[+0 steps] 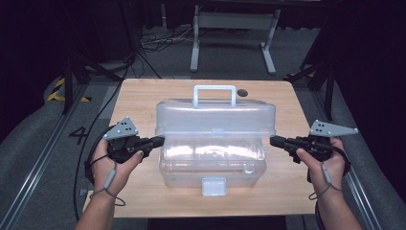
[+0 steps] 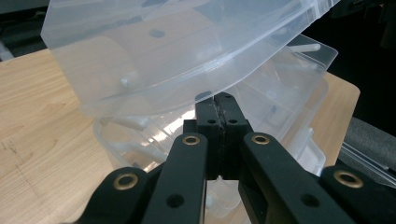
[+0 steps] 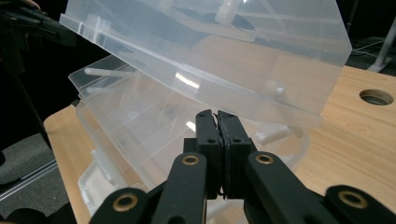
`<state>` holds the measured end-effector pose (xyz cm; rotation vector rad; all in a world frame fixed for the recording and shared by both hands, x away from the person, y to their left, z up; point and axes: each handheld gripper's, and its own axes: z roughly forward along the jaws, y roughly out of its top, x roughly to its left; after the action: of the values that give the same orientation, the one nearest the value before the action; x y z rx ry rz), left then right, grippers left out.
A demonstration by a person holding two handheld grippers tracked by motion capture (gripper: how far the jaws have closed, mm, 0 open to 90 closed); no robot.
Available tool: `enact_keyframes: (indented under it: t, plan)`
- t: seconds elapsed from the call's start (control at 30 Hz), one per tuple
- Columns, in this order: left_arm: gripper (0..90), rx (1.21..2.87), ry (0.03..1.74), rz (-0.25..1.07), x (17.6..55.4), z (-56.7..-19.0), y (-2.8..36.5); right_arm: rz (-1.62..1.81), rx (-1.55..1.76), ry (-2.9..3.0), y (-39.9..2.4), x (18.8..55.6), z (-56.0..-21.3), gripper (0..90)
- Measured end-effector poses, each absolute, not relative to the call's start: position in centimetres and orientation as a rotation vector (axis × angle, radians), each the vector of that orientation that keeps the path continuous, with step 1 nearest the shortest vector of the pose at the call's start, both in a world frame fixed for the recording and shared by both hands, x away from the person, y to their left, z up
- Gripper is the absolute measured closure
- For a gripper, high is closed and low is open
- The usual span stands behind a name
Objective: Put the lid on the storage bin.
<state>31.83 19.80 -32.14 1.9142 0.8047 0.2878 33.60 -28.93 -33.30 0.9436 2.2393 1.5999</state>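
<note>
On the wooden table (image 1: 139, 100), each closed, empty hand-held gripper (image 1: 158, 141) (image 1: 275, 141) meets the unlabelled clear box's lid (image 1: 215, 117).

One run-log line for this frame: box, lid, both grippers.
box: clear, on table | lid: raised, tilted | left gripper: shut, at lid's left end | right gripper: shut, at right end | contact: unclear

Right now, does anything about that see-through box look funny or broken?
Nothing looks broken or spilled. The clear box just has its lid lifted at the front, with the shut left gripper and right gripper tucked under its two ends.
</note>
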Motion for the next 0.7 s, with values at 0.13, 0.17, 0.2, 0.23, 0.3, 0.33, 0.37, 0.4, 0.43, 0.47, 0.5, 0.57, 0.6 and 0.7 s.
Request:
enact_keyframes:
  t: [0.13,0.17,0.2,0.23,0.3,0.33,0.37,0.4,0.43,0.47,0.5,0.57,0.6,0.7]
  plan:
    - [90.0,1.917,0.808,0.278,31.7,-32.4,19.8,1.613,0.953,2.243,-29.0,33.4,-33.6,88.0]
    - [90.0,1.922,0.808,0.273,31.6,-32.4,19.8,1.618,0.956,2.244,-29.0,33.4,-33.7,87.9]
    - [89.9,1.930,0.810,0.273,31.5,-32.5,19.7,1.620,0.957,2.246,-29.0,33.4,-33.9,87.9]
    - [89.9,1.930,0.810,0.273,31.5,-32.5,19.7,1.620,0.957,2.246,-29.0,33.4,-33.9,87.9]
    - [89.9,1.943,0.809,0.268,31.4,-32.6,19.7,1.649,0.964,2.247,-29.1,33.2,-34.3,87.5]
    - [89.9,1.949,0.810,0.266,31.4,-32.7,19.6,1.655,0.967,2.248,-29.2,33.2,-34.4,87.5]
    - [89.9,1.955,0.810,0.262,31.3,-32.7,19.6,1.655,0.966,2.251,-29.2,33.2,-34.5,87.4]
    - [89.9,1.958,0.811,0.259,31.3,-32.7,19.6,1.651,0.970,2.255,-29.1,33.1,-34.5,87.4]
    - [89.9,1.961,0.809,0.251,31.3,-32.8,19.6,1.649,0.973,2.254,-29.2,33.1,-34.6,87.4]
    - [89.8,1.961,0.809,0.251,31.3,-32.8,19.6,1.649,0.973,2.254,-29.2,33.1,-34.6,87.4]
    - [89.8,1.960,0.812,0.248,31.3,-32.9,19.6,1.650,0.976,2.255,-29.2,33.1,-34.6,87.5]
    - [89.8,1.967,0.813,0.243,31.2,-33.0,19.6,1.637,0.982,2.260,-29.1,33.0,-34.8,87.7]
    - [89.8,1.975,0.814,0.235,31.1,-33.0,19.6,1.627,0.980,2.266,-29.1,32.9,-34.8,87.6]
    - [89.7,1.980,0.813,0.227,31.0,-33.0,19.6,1.610,0.981,2.271,-29.0,32.8,-34.7,87.4]
